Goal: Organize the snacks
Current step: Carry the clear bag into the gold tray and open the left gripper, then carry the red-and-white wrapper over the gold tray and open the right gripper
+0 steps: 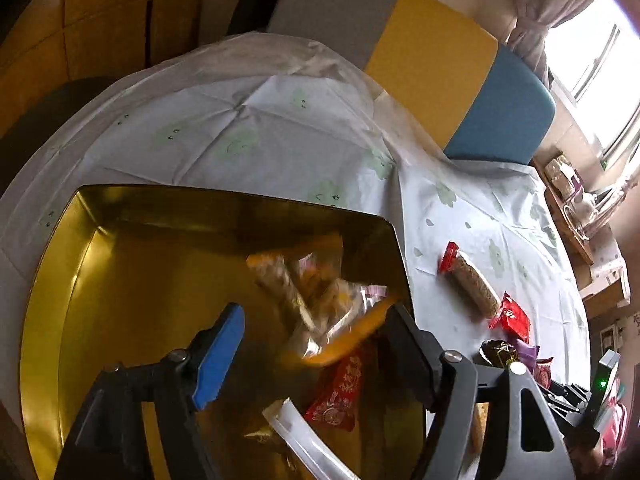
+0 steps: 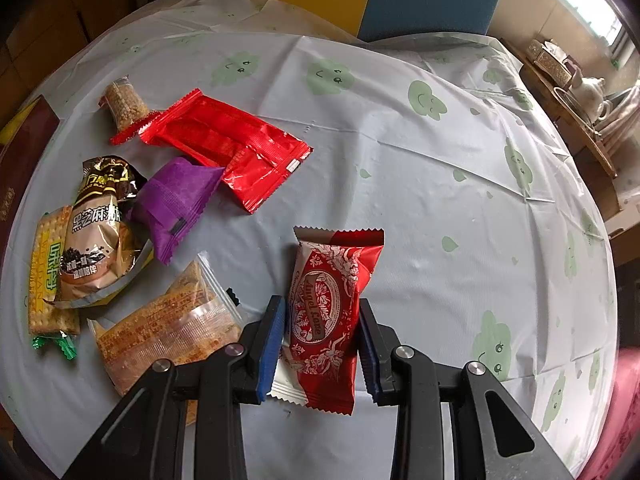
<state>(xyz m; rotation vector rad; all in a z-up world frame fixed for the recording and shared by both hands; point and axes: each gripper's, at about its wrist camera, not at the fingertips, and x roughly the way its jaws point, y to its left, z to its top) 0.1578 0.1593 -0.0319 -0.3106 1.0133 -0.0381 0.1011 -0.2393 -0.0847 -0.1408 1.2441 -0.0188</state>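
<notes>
- Snacks: some lie inside the gold tin [image 1: 56,320], the rest are loose on the tabletop [image 2: 440,184] beside it. The tin serves as landmark below.
- Inside the tin: a blurred clear-and-orange packet [image 1: 320,300] shows near the right wall, seemingly in motion, with a red printed packet [image 1: 340,392] nearer the camera. Other wrappers lie beneath; their count cannot be made out.
- Left tongs [image 1: 316,352]: held over the tin's interior, jaws spread wide, nothing between them. Judged to have just let go of the blurred packet, though that is inference.
- Right tongs [image 2: 322,344]: away from the tin, over the tabletop, jaws bracketing a red-and-white wrapped cake [image 2: 332,316]. Pads sit at both sides of the wrapper; whether they press it firmly cannot be told.
- Outside the tin, between it and the cake: a seed bar [image 2: 126,106], a long red packet [image 2: 224,140], a purple packet [image 2: 176,204], a brown sesame packet [image 2: 96,236] lying over a yellow cracker pack [image 2: 44,276], and a clear packet of orange-brown biscuits [image 2: 168,328].
- Progress, as a judgement: under way, perhaps a third done. Roughly seven items are left outside, counting the cake.
- Next step presumably carries the cake to the tin.
</notes>
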